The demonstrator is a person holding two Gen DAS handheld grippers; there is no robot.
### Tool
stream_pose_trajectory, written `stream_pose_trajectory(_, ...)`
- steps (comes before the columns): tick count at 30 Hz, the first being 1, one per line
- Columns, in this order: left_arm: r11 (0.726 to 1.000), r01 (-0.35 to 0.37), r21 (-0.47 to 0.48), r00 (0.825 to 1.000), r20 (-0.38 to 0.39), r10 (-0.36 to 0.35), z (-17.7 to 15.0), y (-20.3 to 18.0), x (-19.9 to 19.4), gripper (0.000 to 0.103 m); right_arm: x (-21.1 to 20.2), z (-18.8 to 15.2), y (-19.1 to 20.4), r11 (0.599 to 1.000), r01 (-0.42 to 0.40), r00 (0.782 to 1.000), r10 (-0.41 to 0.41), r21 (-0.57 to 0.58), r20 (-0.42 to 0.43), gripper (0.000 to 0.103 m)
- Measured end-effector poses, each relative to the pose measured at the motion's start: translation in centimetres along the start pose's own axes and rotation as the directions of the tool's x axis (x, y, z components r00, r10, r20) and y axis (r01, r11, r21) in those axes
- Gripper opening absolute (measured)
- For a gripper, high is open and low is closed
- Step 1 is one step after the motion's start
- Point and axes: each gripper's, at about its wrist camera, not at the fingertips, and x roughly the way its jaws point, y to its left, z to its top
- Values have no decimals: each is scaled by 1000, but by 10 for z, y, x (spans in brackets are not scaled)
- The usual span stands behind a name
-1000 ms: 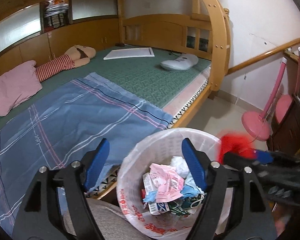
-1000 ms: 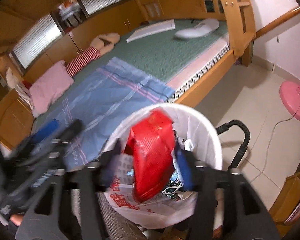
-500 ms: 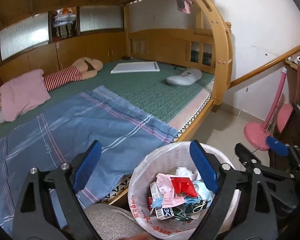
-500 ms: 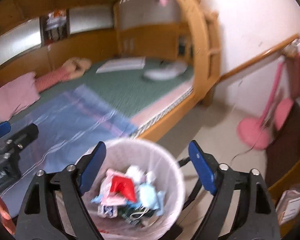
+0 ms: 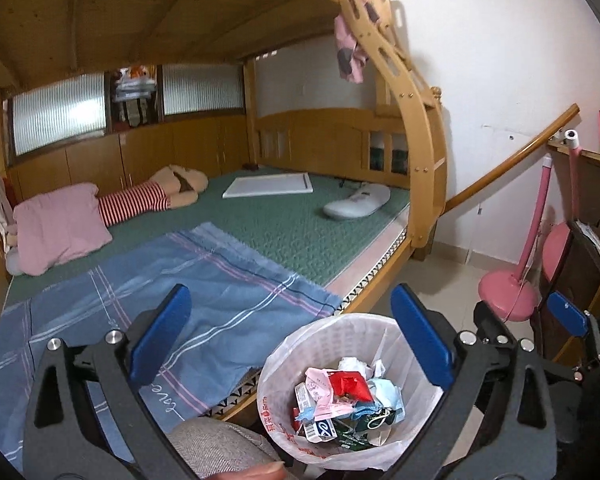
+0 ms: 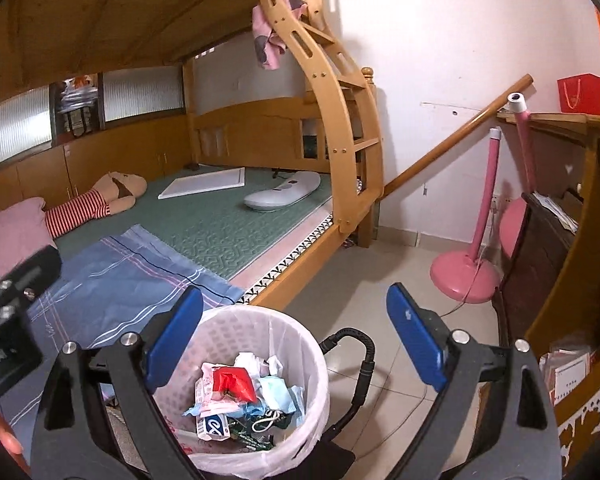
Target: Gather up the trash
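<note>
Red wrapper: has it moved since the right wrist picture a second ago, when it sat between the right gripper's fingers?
Yes. The red wrapper has dropped out of the opening right gripper and now lies on the trash inside the lined bin.

blue pads on left gripper, white-lined bin below the claw holding red wrapper, blue plaid blanket left of it, green patterned mattress ahead, pink fan base right

bin base cut off, lower trash buried
</note>
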Motion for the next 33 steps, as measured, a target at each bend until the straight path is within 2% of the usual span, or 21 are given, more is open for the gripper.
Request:
stream_pose_trajectory(6, 1000, -9, 14, 1000, 30, 9, 1, -2, -22, 100, -18, 7, -12, 996, 10, 999, -14, 92, 36, 92)
stream_pose_trajectory(16, 999, -35, -37, 998, 47, 37, 1, 22, -29, 100, -29, 8, 0, 998, 22, 997, -26, 57, 76, 95)
stream_pose_trajectory(33, 998, -45, -51, 998, 48, 47, -3, 28, -31, 100, -35, 10, -1, 998, 30, 995, -35, 55, 95, 95)
